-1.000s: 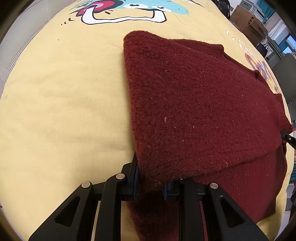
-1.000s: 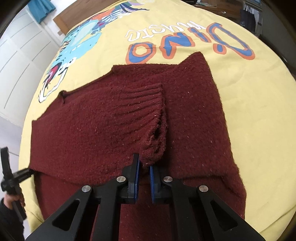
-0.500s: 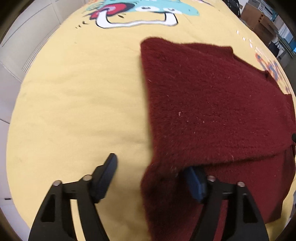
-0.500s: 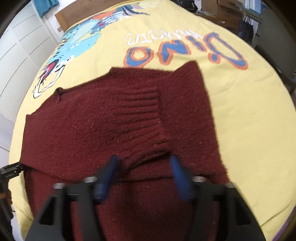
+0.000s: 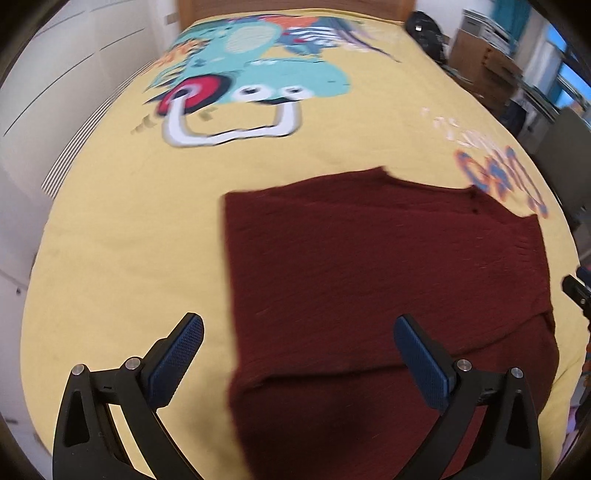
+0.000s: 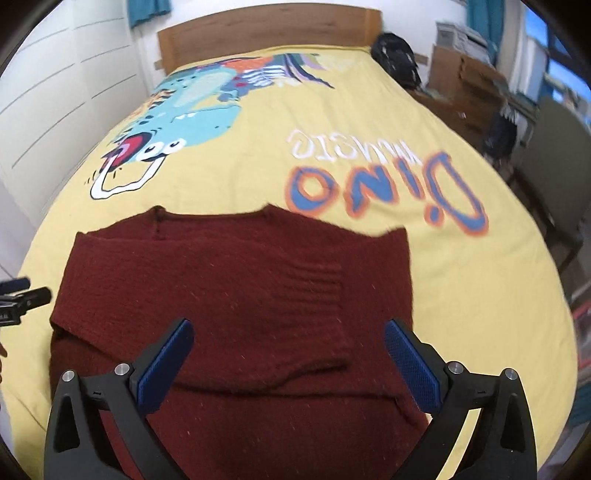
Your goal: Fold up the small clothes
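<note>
i am holding my left gripper (image 5: 297, 345) spread wide, its blue pads gripping nothing, and it is hovering above the near left part of the dark red sweater (image 5: 369, 295); its left finger is sitting over the bare yellow bedspread (image 5: 110, 240) and its right finger over the knit. my right gripper (image 6: 290, 347) is gaping just as wide and is also carrying nothing, both of its fingers hanging over the sweater (image 6: 240, 295) without touching it that i can tell. the sweater is lying flat on the bedspread, on the near half of the bed, folded so that an upper layer is ending in an edge across the lower part, with more of the knit showing below that edge. the right wrist view is showing me things the left is not: a ribbed cuff (image 6: 314, 284) lying on top of the body, the orange and blue lettering (image 6: 388, 188) almost whole, and the wooden headboard (image 6: 269, 33) at the far end. the left wrist view, which is blurred, is giving me the cartoon dinosaur print (image 5: 258, 81) larger and the sweater's straight left side against the yellow. each view is catching the tip of the other gripper at its edge.
</note>
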Motion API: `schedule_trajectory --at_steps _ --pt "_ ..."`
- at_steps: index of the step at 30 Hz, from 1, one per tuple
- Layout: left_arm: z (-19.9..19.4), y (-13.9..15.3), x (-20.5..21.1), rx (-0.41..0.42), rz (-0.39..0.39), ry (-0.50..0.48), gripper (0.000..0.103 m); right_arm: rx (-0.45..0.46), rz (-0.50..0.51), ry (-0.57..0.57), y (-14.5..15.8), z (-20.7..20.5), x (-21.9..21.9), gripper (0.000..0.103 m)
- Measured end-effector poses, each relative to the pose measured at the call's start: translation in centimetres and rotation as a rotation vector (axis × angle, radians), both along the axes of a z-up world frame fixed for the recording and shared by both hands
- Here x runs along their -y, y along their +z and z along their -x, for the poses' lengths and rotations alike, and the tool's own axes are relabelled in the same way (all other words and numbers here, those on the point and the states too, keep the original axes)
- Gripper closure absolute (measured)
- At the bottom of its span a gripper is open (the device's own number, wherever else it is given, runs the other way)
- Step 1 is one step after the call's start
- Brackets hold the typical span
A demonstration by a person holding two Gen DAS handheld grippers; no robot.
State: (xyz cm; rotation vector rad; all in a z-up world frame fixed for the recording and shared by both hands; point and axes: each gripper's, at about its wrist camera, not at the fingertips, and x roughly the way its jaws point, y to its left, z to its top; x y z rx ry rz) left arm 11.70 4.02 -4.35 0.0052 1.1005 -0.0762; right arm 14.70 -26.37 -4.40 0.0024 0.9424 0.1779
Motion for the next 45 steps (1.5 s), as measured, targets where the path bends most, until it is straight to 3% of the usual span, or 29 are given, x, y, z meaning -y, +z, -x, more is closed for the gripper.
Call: schedule_trajectory --at_steps 6,10,16,22,27,36,42,45 --pt "-2.5 -3.1 3.7 0.019 0.020 -0.051 0.001 -0.010 0.022 0.034 -1.5 -1.5 -2.8 0.000" --pt "-4.1 -6.1 5.8 0.016 -0.035 -0.059 0.001 -0.029 0.060 0.057 -4.0 -2.1 -4.8 0.000" --pt "-3.5 -10.0 5.1 -0.023 -0.063 -0.077 0.001 -0.058 0.139 0.065 -8.3 -2.3 -5.8 0.000" --pt "-2.9 -10.3 2.8 0.017 -0.048 -0.074 0.001 -0.066 0.114 -0.012 -9.6 -2.1 -1.5 0.000" --pt "-2.6 -10.3 1.8 0.036 -0.044 -0.074 0.001 -0.088 0.030 -0.070 -10.2 -1.8 2.6 0.001" --pt "-3.0 -9.3 1.9 0.021 -0.030 -0.067 0.001 -0.117 -0.007 -0.058 -10.7 -1.5 2.8 0.001" --pt "0.0 -5.8 1.0 0.032 0.019 -0.039 0.001 -0.065 0.068 -0.008 -6.2 0.7 2.4 0.001" --pt "2.8 -3.5 0.3 0.080 0.012 -0.023 0.001 -0.025 0.060 -0.002 -3.6 3.0 3.1 0.001"
